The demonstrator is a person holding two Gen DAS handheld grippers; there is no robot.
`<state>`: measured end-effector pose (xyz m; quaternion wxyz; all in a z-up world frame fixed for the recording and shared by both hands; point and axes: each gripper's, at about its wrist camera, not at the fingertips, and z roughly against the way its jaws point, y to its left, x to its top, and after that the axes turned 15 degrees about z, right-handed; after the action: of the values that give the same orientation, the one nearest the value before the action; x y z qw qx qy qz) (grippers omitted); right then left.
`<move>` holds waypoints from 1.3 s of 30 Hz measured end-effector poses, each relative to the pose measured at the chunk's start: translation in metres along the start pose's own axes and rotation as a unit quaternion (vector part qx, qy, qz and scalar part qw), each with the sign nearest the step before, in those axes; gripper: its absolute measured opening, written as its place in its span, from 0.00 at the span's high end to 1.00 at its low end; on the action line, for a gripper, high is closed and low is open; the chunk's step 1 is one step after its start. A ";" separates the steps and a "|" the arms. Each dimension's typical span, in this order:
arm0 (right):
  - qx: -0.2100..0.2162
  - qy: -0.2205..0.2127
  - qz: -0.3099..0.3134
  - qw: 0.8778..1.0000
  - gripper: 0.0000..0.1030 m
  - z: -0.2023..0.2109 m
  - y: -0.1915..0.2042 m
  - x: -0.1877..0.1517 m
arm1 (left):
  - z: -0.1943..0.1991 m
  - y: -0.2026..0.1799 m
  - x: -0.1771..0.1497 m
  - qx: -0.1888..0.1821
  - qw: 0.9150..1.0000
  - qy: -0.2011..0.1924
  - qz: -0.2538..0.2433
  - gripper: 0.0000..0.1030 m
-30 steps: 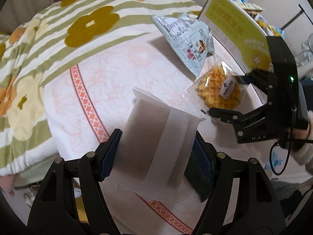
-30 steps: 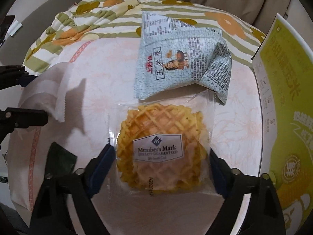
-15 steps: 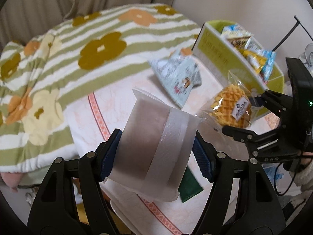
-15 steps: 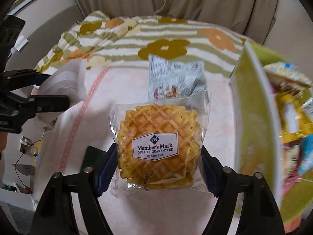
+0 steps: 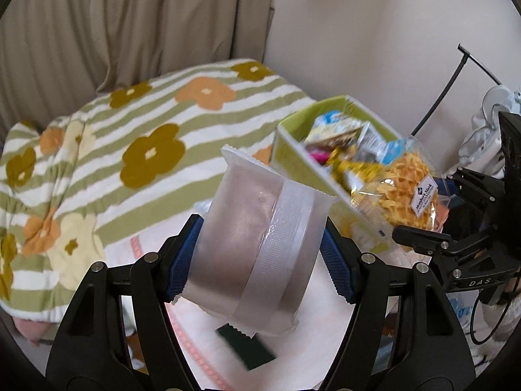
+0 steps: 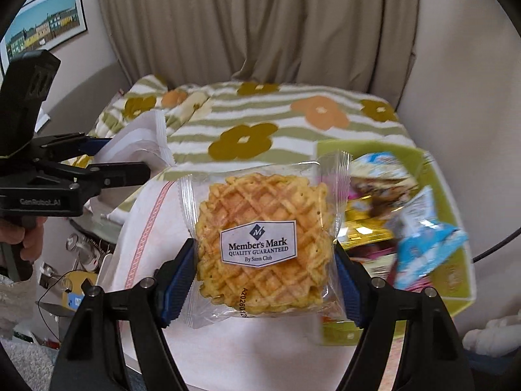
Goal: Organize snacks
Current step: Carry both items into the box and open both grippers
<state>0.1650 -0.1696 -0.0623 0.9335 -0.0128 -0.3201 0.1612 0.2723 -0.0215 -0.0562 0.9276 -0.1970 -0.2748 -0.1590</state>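
My left gripper (image 5: 260, 254) is shut on a frosted white snack packet (image 5: 257, 241) and holds it high above the table. My right gripper (image 6: 263, 270) is shut on a clear-wrapped Member's Mark waffle (image 6: 263, 244), also lifted. The waffle also shows in the left wrist view (image 5: 403, 189), held beside the green snack box (image 5: 293, 159). The green box (image 6: 452, 195) holds several colourful snack packets (image 6: 420, 254). The left gripper with its white packet (image 6: 143, 143) shows at the left of the right wrist view.
A white tablecloth with pink trim (image 6: 153, 221) covers the table. A dark green packet (image 5: 247, 348) lies on it under the left gripper. A flowered striped quilt (image 5: 130, 150) lies behind. Curtains and wall are beyond. Clutter and cables lie on the floor at left (image 6: 75, 254).
Both grippers have risen well above the table with their packets. The views now tilt up to the curtains, and the green box's open top has come into sight.
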 end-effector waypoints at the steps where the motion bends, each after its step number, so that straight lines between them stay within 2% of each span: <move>1: -0.002 -0.003 0.000 1.000 0.29 0.004 -0.007 -0.001 | 0.000 -0.012 0.002 0.001 1.000 -0.004 -0.001 0.34; 5: -0.006 -0.014 0.003 1.000 0.29 0.025 -0.047 -0.014 | -0.010 -0.055 0.008 0.001 1.000 -0.010 0.005 0.34; 11: -0.017 -0.023 0.004 1.000 0.29 0.047 -0.115 -0.035 | -0.046 -0.123 0.014 -0.007 1.000 -0.004 0.024 0.34; 16: -0.011 -0.017 -0.006 1.000 0.29 0.048 -0.169 -0.054 | -0.091 -0.172 0.017 -0.002 0.999 0.014 0.047 0.34; 20: 0.004 -0.004 -0.008 1.000 0.29 0.038 -0.194 -0.065 | -0.120 -0.196 0.017 0.000 0.997 0.032 0.066 0.34; 24: 0.022 0.007 -0.011 1.000 0.29 0.022 -0.206 -0.072 | -0.144 -0.209 0.024 0.016 0.996 0.045 0.075 0.34; 26: 0.032 0.012 -0.015 0.999 0.29 0.014 -0.209 -0.075 | -0.148 -0.212 0.030 0.020 0.996 0.038 0.083 0.28; 28: 0.035 0.016 -0.016 0.999 0.29 0.010 -0.211 -0.079 | -0.148 -0.213 0.036 0.020 0.995 0.035 0.091 0.01; 30: 0.040 0.020 -0.017 0.999 0.29 0.007 -0.213 -0.083 | -0.143 -0.210 0.038 0.030 0.995 0.020 0.090 0.00; 39: 0.050 0.017 -0.015 0.999 0.29 -0.003 -0.212 -0.087 | -0.123 -0.178 0.021 0.066 0.992 0.022 0.105 0.00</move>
<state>0.1643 -0.3969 -0.0893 0.9407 0.0357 -0.2957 0.1626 0.2729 -0.2360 -0.0894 0.9559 -0.1595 -0.2422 -0.0465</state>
